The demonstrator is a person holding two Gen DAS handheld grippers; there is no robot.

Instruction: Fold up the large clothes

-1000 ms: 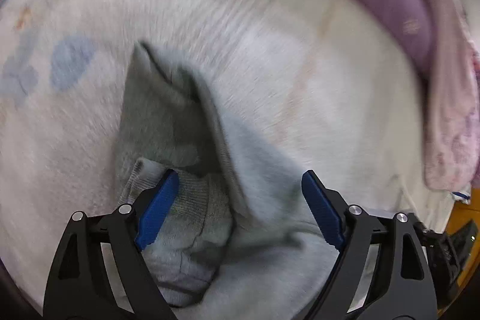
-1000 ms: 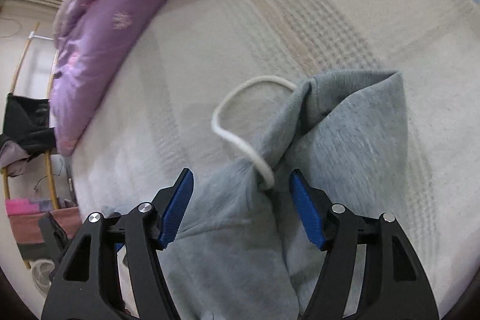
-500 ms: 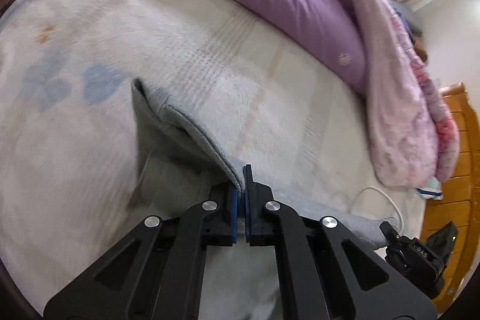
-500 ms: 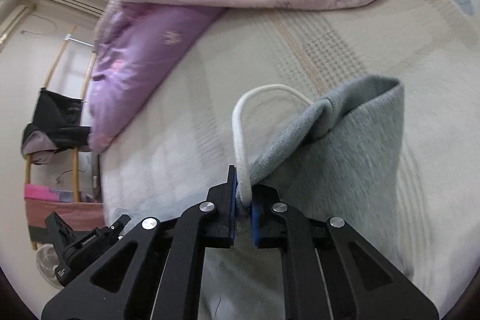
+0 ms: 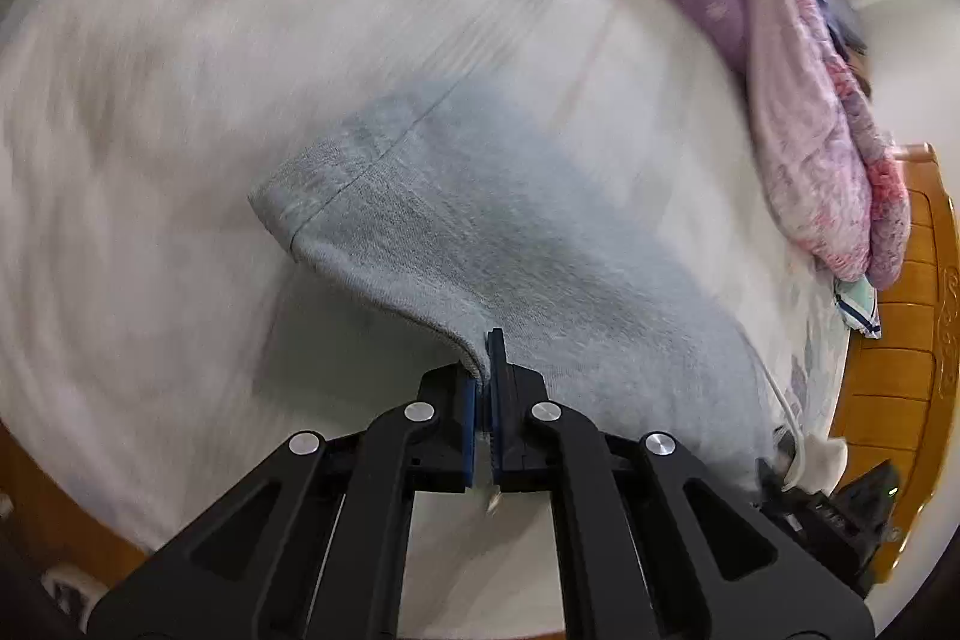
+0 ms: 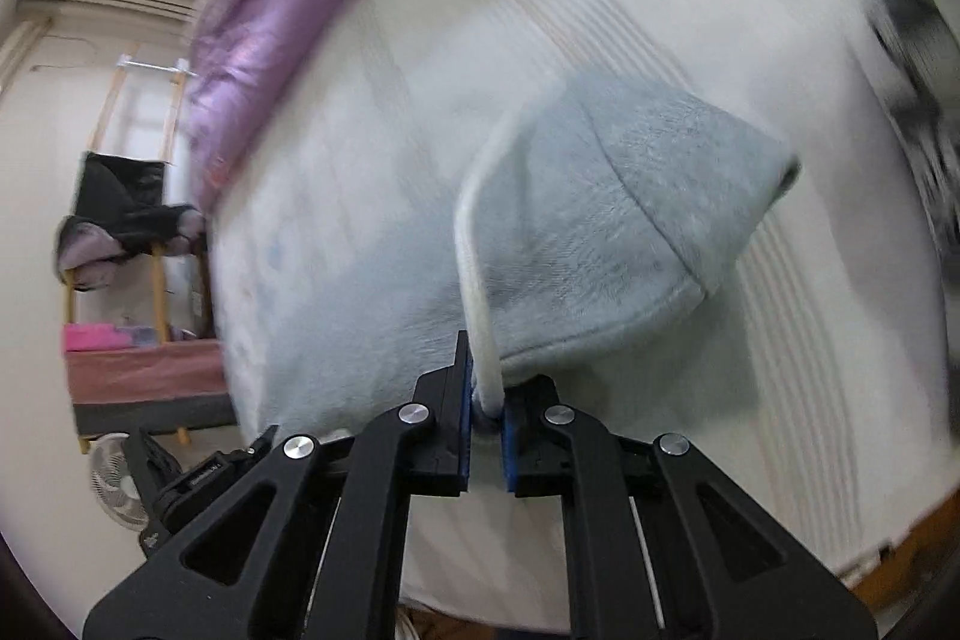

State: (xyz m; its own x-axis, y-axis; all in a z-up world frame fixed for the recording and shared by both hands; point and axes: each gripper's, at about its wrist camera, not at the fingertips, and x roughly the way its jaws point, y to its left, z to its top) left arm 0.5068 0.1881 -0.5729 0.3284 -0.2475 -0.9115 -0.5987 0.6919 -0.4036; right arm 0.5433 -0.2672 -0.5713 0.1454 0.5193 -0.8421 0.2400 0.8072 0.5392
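We had the bed (image 5: 180, 70) under us, and the grey garment (image 5: 510, 244) hung above it, stretching away ahead of both tools. Our left hand-held gripper (image 5: 485, 370) was clamped on its hem, our right hand-held gripper (image 6: 485, 400) pinched cloth together with the white drawstring (image 6: 471, 250). We judged the edge between them to be its long axis, neither hand nearer.

Bed (image 5: 180, 100) with pale patterned sheet (blurred), grey garment (image 5: 510, 232) draped over it centrally, purple-pink quilt (image 5: 798, 88) heaped along edge at 2 o'clock.
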